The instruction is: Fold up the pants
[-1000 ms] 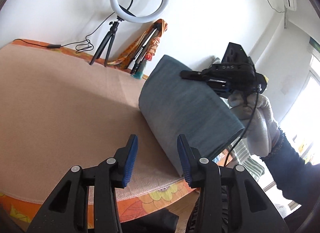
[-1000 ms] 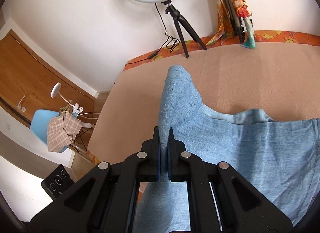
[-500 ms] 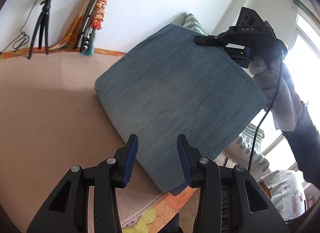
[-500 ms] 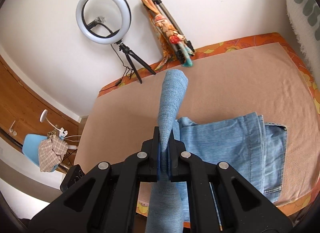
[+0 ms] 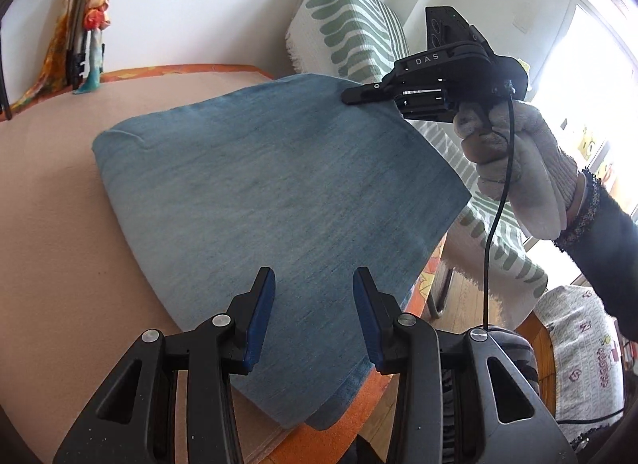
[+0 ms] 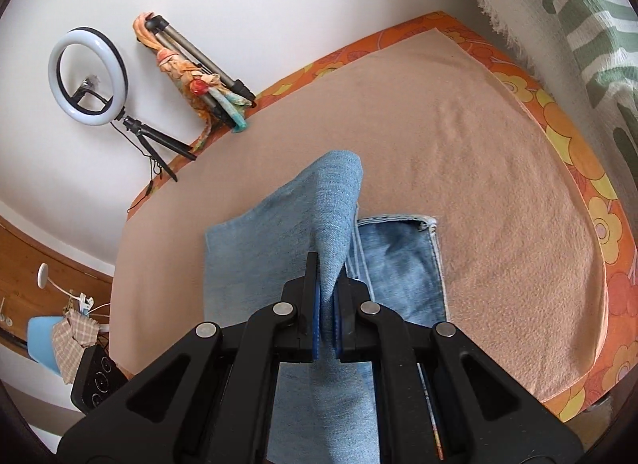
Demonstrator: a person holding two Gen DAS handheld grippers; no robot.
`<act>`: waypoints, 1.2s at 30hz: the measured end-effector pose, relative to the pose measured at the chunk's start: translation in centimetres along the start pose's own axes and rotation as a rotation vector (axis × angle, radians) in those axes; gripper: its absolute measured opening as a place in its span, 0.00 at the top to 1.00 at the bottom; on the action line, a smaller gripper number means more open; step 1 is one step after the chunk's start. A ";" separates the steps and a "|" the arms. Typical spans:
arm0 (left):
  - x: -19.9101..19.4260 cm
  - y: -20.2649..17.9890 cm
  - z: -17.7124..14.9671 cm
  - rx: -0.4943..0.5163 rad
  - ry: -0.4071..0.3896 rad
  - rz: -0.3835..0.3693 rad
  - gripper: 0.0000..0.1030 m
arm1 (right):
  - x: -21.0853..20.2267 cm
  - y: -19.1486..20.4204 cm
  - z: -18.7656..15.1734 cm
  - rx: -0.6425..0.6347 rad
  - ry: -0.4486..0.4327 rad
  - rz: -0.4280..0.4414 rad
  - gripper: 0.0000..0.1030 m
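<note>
The blue denim pants (image 5: pixel 271 184) lie partly folded on the tan blanket (image 5: pixel 52 200) near the bed's near edge. My left gripper (image 5: pixel 315 304) is open and empty, just above the pants' near part. My right gripper (image 5: pixel 351 99) is shut on the pants' far edge and lifts that fold off the bed. In the right wrist view the right gripper (image 6: pixel 327 284) pinches a raised fold of the pants (image 6: pixel 335 208), with the waistband end (image 6: pixel 402 256) flat below it.
An orange flowered mattress edge (image 6: pixel 598 200) borders the blanket. A green-striped white throw (image 5: pixel 351 29) hangs at the bed's end. A ring light on a tripod (image 6: pixel 89 77) and a wrapped folded tripod (image 6: pixel 187 69) stand against the wall.
My right gripper has carried the held fold further over toward the waistband end. My left gripper has moved over the pants, still open.
</note>
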State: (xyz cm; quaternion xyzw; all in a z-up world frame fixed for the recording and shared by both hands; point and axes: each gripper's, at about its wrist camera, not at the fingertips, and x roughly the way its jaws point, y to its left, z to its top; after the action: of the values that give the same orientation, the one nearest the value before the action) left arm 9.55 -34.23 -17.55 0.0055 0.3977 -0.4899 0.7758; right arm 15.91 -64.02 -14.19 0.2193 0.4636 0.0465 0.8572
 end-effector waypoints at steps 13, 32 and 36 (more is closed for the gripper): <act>2.4 -1.0 -0.4 0.049 0.058 0.005 0.62 | 3.0 -5.4 -1.0 0.083 0.041 0.009 0.84; 2.4 -3.3 -1.2 0.043 0.076 -0.049 0.59 | 1.6 -6.5 -8.9 -0.015 0.155 -0.109 0.59; -0.2 -1.7 -0.7 -0.026 0.053 -0.049 0.52 | 0.0 -6.4 -8.3 -0.038 0.127 -0.073 0.58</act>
State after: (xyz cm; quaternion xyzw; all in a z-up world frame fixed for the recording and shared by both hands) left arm 7.74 -34.69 -17.28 -0.0013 0.4243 -0.5035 0.7526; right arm 8.36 -66.97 -20.81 0.1827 0.5238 0.0377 0.8311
